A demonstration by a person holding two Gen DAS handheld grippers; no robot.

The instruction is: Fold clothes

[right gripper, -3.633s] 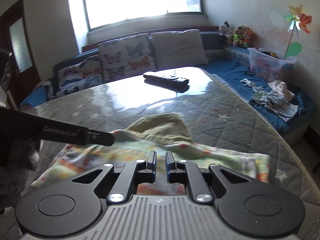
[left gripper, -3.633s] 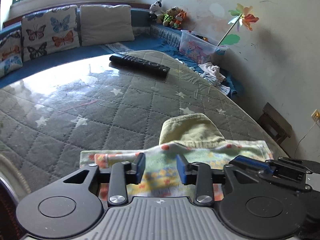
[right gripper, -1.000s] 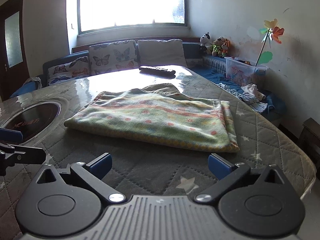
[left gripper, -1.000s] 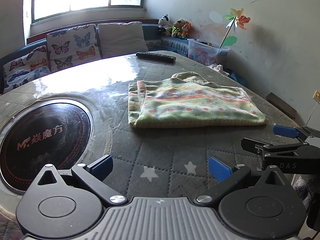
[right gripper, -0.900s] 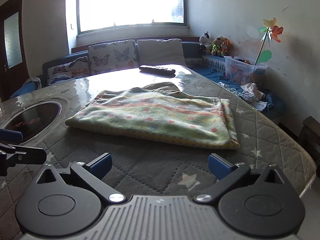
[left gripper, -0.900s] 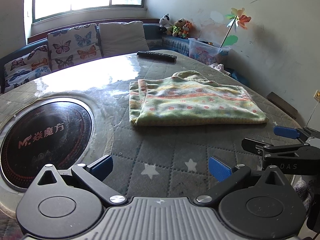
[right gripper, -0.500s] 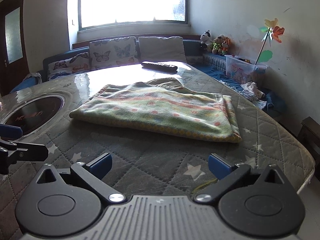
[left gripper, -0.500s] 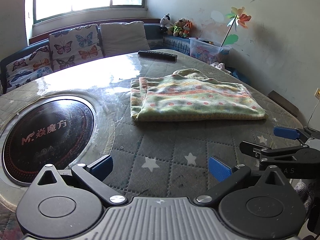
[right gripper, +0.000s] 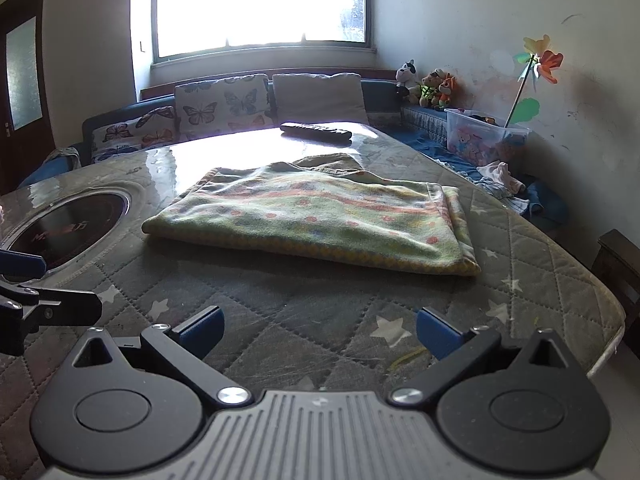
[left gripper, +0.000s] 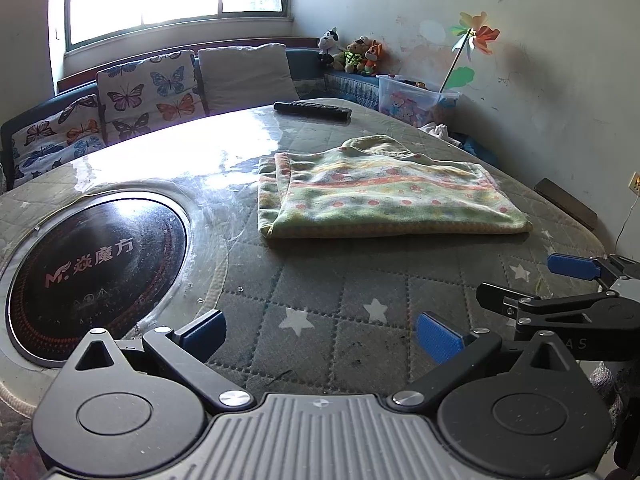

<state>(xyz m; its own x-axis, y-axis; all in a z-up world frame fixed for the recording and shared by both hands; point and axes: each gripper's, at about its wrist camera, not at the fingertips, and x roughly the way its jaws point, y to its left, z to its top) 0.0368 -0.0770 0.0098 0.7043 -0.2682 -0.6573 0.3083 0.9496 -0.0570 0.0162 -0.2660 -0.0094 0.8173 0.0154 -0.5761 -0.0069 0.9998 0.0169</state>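
Tongs are hanging wide apart on both sides, and we are gripping nothing: the left tongs (left gripper: 320, 336) are hovering over the quilted bench (left gripper: 360, 288) near its front edge, and the right tongs (right gripper: 318, 332) are doing the same just beside them. We are looking at the garment (left gripper: 384, 196), lying flat in a neat rectangle in the middle of the bench, well apart from both pairs of tongs. From the right wrist view the garment (right gripper: 320, 216) is showing a doubled edge on its right side and a plain olive flap poking out at the back.

We are judging this fold as finished, or very nearly so. If another fold is wanted, we are needing to reach forward, pinch the two near corners and carry them across; otherwise we are looking for the next piece, perhaps from the heap of clothes (right gripper: 500, 176) beyond the bench.

Hard to make out: how many layers the garment is hiding, and what kind of garment it is. The window glare is washing out the far bench around the remote (left gripper: 312, 110). The dark round plate (left gripper: 96, 272) is being cut off at the left in the right wrist view, and our hands are staying out of frame.
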